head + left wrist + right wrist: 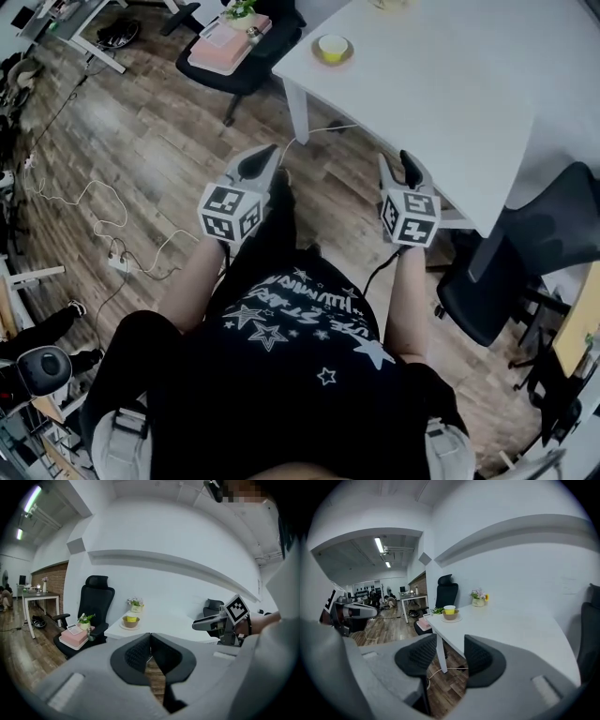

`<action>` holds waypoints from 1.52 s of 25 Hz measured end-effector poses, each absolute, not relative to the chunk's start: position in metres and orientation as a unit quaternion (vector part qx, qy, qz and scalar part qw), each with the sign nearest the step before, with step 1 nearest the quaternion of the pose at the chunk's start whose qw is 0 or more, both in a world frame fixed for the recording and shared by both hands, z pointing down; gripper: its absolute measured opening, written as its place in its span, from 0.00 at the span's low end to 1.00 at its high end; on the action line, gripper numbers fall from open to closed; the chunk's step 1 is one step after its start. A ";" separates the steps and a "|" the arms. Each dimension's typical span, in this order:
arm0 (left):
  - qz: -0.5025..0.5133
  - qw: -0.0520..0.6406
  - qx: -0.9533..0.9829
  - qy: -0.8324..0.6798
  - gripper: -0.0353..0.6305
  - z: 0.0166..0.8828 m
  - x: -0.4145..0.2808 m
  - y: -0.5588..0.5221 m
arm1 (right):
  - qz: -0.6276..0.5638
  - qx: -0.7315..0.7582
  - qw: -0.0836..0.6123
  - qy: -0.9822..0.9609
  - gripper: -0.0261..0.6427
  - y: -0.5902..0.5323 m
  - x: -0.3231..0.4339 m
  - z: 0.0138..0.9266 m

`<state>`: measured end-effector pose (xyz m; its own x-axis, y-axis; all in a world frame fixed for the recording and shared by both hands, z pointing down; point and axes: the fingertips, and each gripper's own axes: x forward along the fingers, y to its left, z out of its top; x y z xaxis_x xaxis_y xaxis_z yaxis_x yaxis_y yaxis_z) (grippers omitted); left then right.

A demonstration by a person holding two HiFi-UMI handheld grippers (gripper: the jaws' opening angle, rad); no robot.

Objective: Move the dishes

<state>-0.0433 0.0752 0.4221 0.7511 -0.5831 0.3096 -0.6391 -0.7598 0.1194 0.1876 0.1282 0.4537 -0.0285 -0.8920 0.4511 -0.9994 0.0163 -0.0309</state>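
Observation:
The dishes are a brown bowl (332, 49) with a yellow cup in it, on a small plate, near the far left corner of the white table (441, 94). The bowl (131, 621) also shows in the left gripper view, and the bowl (450, 614) in the right gripper view. I hold both grippers in front of my body, short of the table. My left gripper (255, 167) (150, 641) is over the floor with its pads pressed together on nothing. Beside the table's near edge, my right gripper (411, 169) (450, 654) is open and empty.
A black office chair (239, 56) left of the table carries a pink box (223, 47) and a small plant. A flower pot (478, 600) stands further back on the table. Another black chair (525, 253) is at the right. Cables (112, 234) lie on the wooden floor.

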 end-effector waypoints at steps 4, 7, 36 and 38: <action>0.130 0.118 0.928 -0.328 0.07 0.430 -0.044 0.044 | 0.168 0.666 0.173 -0.706 0.32 0.085 0.176 0.456; 0.133 0.124 0.927 -0.329 0.07 0.437 -0.043 0.012 | 0.162 0.655 0.198 -0.711 0.32 0.044 0.169 0.461; 0.152 0.160 0.933 -0.283 0.07 0.463 -0.021 -0.234 | 0.132 0.487 0.477 -0.720 0.18 -0.199 0.121 0.510; 0.146 0.173 0.931 -0.288 0.07 0.464 -0.025 -0.243 | 0.142 0.482 0.489 -0.713 0.10 -0.201 0.120 0.513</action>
